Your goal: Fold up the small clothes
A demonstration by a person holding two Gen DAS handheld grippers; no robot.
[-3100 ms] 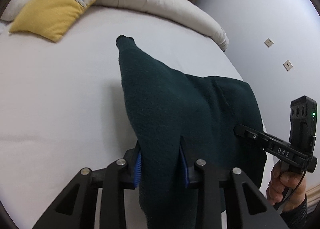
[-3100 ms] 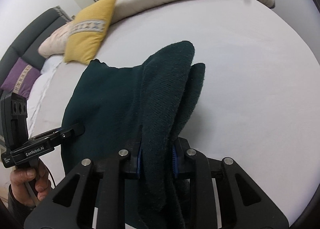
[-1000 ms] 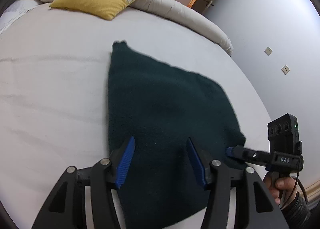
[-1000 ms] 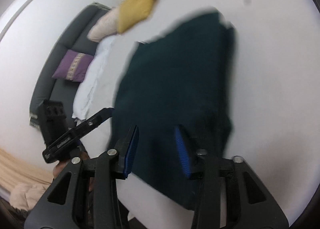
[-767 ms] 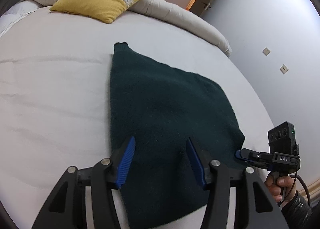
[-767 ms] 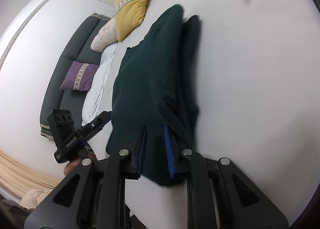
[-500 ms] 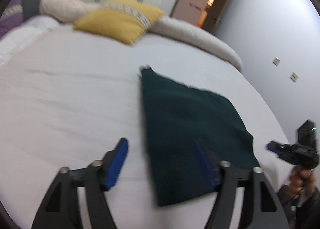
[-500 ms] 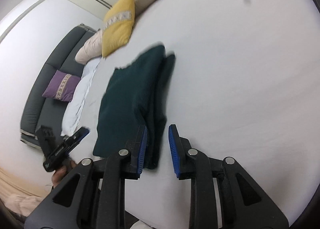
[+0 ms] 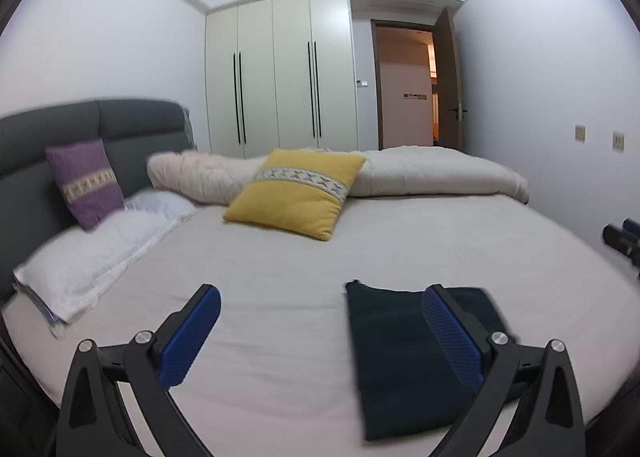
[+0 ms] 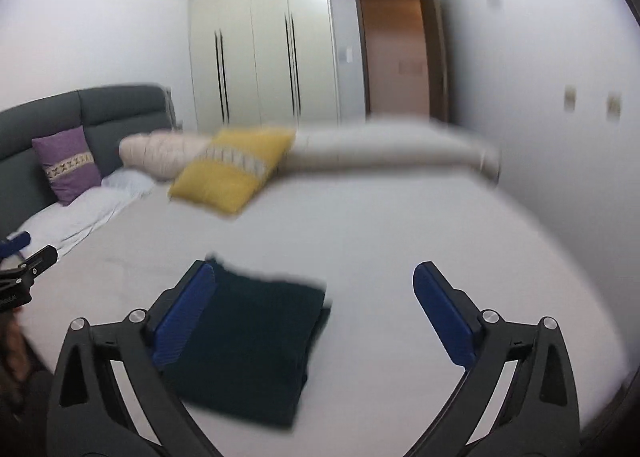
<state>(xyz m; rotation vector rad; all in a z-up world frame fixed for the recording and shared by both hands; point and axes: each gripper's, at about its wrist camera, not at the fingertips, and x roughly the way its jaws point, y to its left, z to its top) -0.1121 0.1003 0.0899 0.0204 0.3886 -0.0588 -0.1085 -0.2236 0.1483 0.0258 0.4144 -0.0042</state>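
A dark green garment (image 9: 404,357) lies folded flat on the white bed (image 9: 280,277), near its front edge. My left gripper (image 9: 320,333) hangs above the bed, its jaws opening wide, with nothing between the blue pads; the garment shows behind its right finger (image 9: 448,341). In the right wrist view the same garment (image 10: 256,345) lies low and left, partly behind the left finger (image 10: 184,317). My right gripper (image 10: 316,313) is lifted clear of it, jaws opening wide and empty. The tip of the other gripper (image 10: 28,261) shows at the far left edge.
A yellow cushion (image 9: 296,191) and a rolled cream duvet (image 9: 432,173) lie across the far side of the bed. A purple cushion (image 9: 84,181) leans on the grey headboard (image 9: 120,125) above white pillows (image 9: 100,245). Wardrobe doors (image 9: 280,77) and an open doorway (image 9: 404,85) stand beyond.
Both grippers let go of the garment, spread wide and rose away from it while tilting up towards level. The garment stays folded on the bed, now small and low in both views.
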